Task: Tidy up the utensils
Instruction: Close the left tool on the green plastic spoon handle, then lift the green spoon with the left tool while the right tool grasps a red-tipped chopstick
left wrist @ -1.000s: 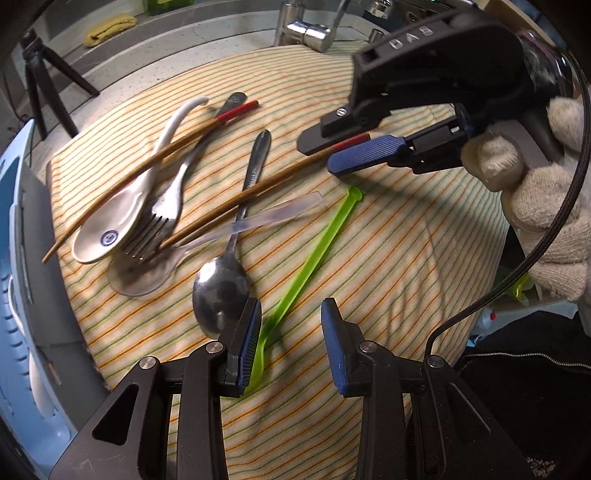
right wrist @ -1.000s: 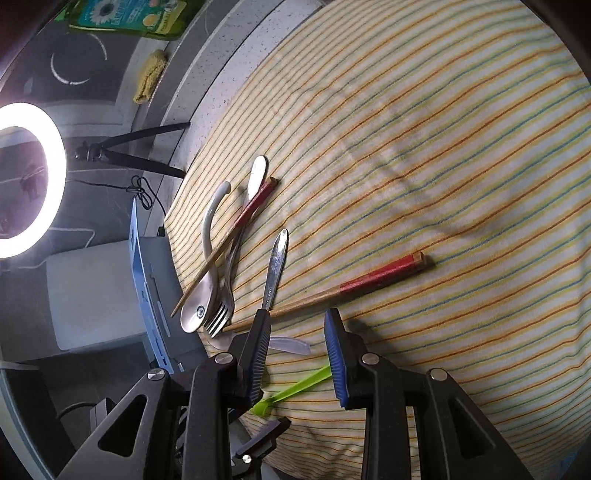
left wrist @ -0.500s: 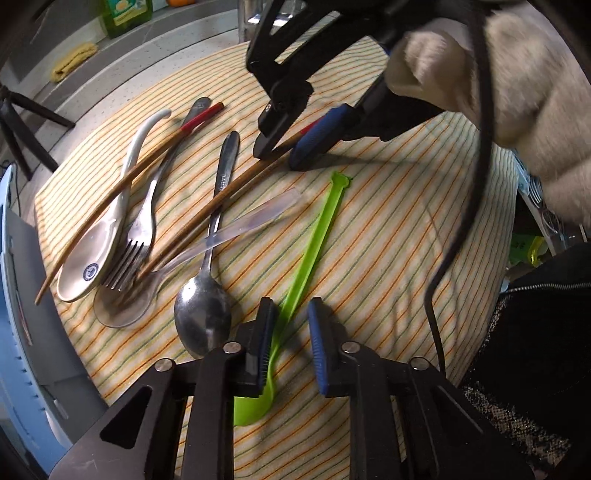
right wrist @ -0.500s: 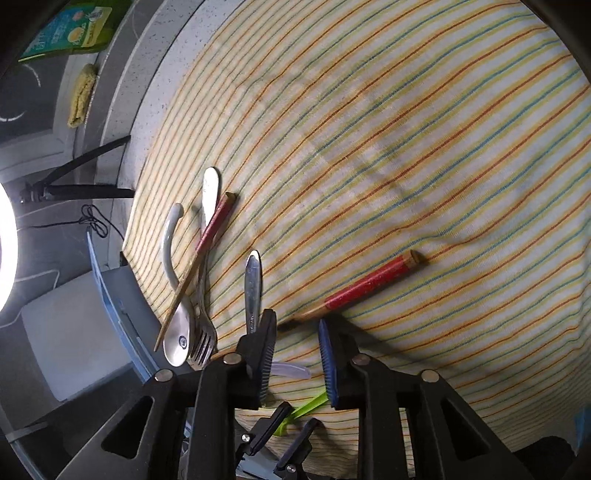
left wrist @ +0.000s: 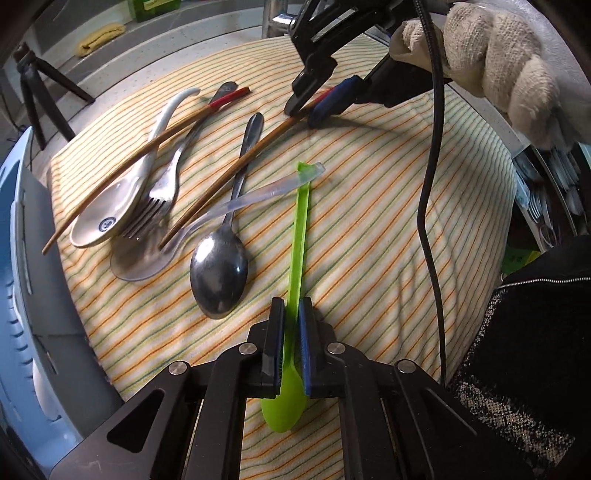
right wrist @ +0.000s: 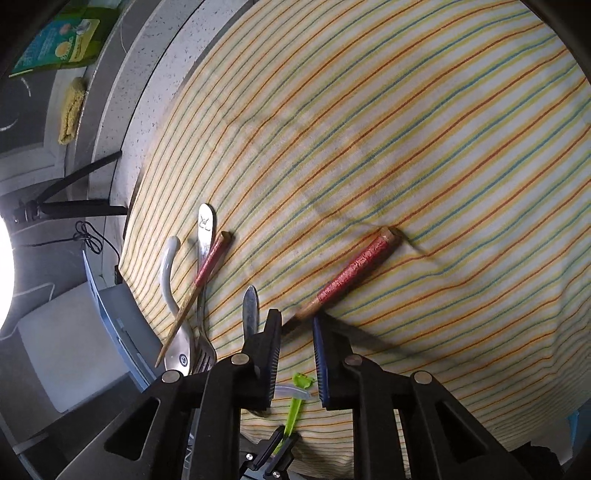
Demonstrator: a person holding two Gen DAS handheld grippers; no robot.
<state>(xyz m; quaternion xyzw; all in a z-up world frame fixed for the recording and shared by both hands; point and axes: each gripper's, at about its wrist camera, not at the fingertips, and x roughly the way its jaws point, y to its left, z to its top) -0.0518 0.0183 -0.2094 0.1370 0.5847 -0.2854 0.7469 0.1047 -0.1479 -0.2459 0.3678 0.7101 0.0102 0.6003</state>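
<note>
On the striped cloth (left wrist: 369, 240), my left gripper (left wrist: 291, 317) is shut on the green plastic spoon (left wrist: 301, 221), low on its handle just above the bowl. A red-topped chopstick (right wrist: 351, 269) lies slanted on the cloth. My right gripper (right wrist: 297, 321) straddles its wooden part with the jaws closing, and a small gap still shows. In the left wrist view this gripper (left wrist: 306, 110) reaches down from the top, held by a gloved hand (left wrist: 498, 66). A second chopstick (left wrist: 147, 147) rests across a white ceramic spoon (left wrist: 107, 218).
A fork (left wrist: 166, 184), a metal spoon (left wrist: 219, 277) and a clear plastic spoon (left wrist: 258, 195) lie left of the green one. A blue rack (left wrist: 14, 258) borders the cloth's left edge. A tripod (left wrist: 33, 96) and a faucet (left wrist: 280, 14) stand behind. A black cable (left wrist: 432, 184) hangs at the right.
My left jaws closed onto the green spoon's handle, which now points straight away from me. My right gripper came down over the chopstick and its jaws narrowed around it.
</note>
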